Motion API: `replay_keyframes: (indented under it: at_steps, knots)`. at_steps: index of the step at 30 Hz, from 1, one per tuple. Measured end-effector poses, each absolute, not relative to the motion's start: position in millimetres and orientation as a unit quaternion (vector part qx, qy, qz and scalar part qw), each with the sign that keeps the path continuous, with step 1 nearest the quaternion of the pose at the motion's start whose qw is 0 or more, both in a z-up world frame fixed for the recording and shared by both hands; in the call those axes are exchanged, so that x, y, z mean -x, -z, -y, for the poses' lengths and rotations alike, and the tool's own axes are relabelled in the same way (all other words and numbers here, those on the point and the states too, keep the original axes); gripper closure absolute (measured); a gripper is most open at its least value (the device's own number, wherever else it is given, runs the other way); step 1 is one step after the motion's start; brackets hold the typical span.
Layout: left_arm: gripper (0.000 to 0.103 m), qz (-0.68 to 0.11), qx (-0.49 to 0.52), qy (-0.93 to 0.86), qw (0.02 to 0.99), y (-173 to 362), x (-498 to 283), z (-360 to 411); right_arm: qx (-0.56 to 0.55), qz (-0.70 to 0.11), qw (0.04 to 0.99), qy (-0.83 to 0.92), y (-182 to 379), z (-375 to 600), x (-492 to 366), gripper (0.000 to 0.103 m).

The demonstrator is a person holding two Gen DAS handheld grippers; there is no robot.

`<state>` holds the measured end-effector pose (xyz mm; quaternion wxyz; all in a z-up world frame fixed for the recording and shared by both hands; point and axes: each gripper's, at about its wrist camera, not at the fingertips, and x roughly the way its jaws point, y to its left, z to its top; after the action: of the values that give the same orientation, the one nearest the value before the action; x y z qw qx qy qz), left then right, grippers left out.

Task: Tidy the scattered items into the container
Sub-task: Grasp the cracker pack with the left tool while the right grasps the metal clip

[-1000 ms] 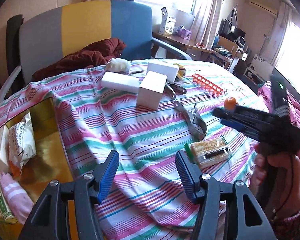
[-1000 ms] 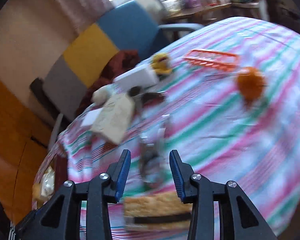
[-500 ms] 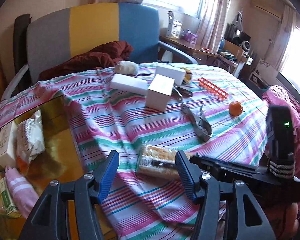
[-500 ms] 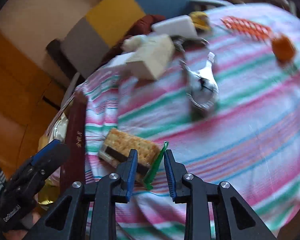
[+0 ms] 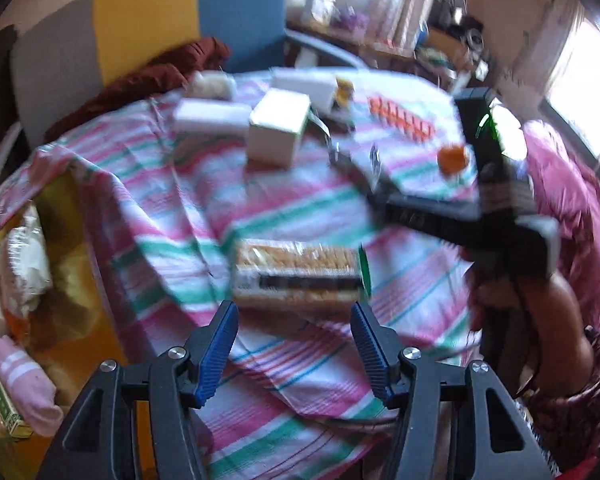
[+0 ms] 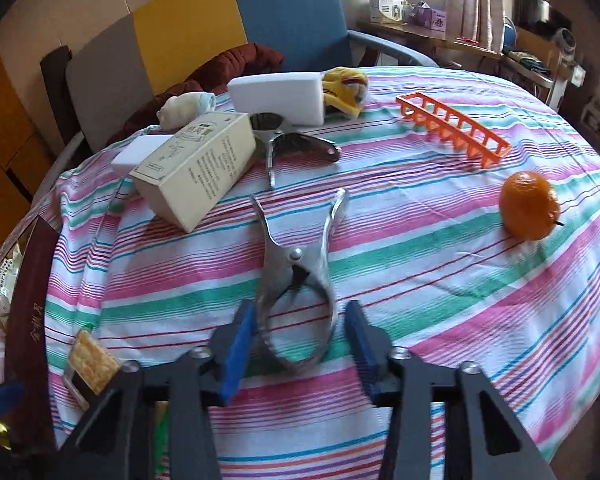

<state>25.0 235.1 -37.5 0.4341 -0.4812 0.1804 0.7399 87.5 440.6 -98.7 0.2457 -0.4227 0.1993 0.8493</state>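
Note:
A clear-wrapped cracker pack (image 5: 296, 276) lies on the striped tablecloth (image 5: 172, 184), just beyond my left gripper (image 5: 294, 312). That gripper is open and the pack sits ahead of its fingertips, untouched. In the right wrist view the pack (image 6: 90, 360) shows at the lower left near the cloth's edge. My right gripper (image 6: 299, 312) hangs over a metal spring clip (image 6: 296, 276). Its jaws are opening, the clip's round end lies between them, and the pads stand clear of it. The gold container (image 5: 66, 220) sits left of the table with several things inside.
On the cloth lie a cream box (image 6: 198, 168), a white foam block (image 6: 278, 96), a yellow toy (image 6: 346, 90), another metal tool (image 6: 296, 144), an orange rack (image 6: 456, 132) and a tangerine (image 6: 530, 210). A chair with a red garment (image 6: 236, 68) stands behind. A hand (image 5: 540, 312) is at the right.
The right gripper let go of the cracker pack's green end, swung right to the metal clip and widened. The left gripper tipped down toward the pack, which now lies squarely ahead of it.

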Motion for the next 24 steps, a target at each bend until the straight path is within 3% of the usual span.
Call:
replay_keyframes:
  at_steps: [7,18,24]
  knots:
    - [0.045,-0.125,0.602,-0.664,0.426,78.8,8.3,-264.4,0.403,-0.223,0.241,-0.855,99.7,-451.3,-118.2,0.060]
    - [0.043,-0.151,0.552,-0.738,0.358,66.4,39.3,-282.1,0.404,-0.182,0.197,-0.874,97.1,-430.1,-122.8,0.061]
    - [0.043,-0.080,0.556,-0.750,0.350,57.5,36.7,-250.8,0.329,-0.178,0.208,-0.904,59.8,-437.7,-115.1,0.058]
